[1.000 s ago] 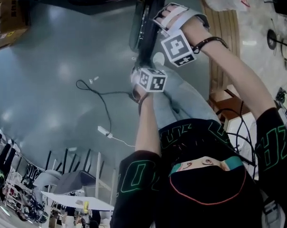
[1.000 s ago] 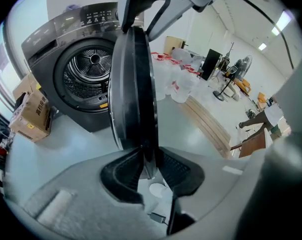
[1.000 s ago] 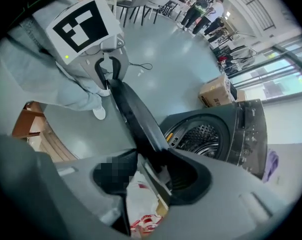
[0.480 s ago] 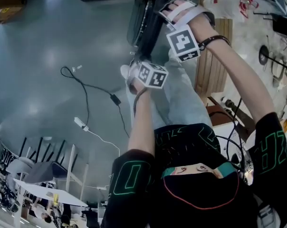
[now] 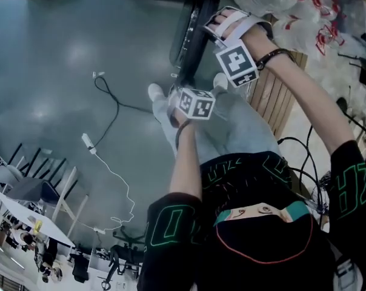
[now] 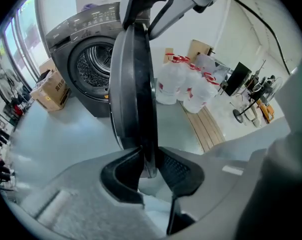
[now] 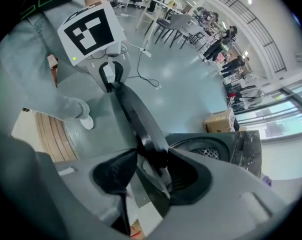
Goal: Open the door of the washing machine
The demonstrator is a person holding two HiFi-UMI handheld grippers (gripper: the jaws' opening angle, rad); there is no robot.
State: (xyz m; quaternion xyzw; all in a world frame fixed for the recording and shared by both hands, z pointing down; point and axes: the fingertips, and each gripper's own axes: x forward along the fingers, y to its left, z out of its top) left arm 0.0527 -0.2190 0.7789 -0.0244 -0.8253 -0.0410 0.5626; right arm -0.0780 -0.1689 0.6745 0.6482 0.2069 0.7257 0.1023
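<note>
The dark grey washing machine stands with its drum uncovered. Its round black door is swung out and seen edge-on; in the head view the door is at top centre. My left gripper is shut on the door's lower rim, and its jaws have just been closing a little on it. My right gripper is shut on the opposite part of the rim. The right gripper view shows the left gripper clamped at the door's far end. Both marker cubes sit beside the door.
White plastic bags with red print and a slatted wooden board lie right of the machine. A cardboard box sits at its left. A black cable trails on the grey floor. The person's legs are below the door.
Both grippers have shifted sideways together with the door rim and rolled a little. The head camera has moved too, so the floor cable and bags sit elsewhere in the picture.
</note>
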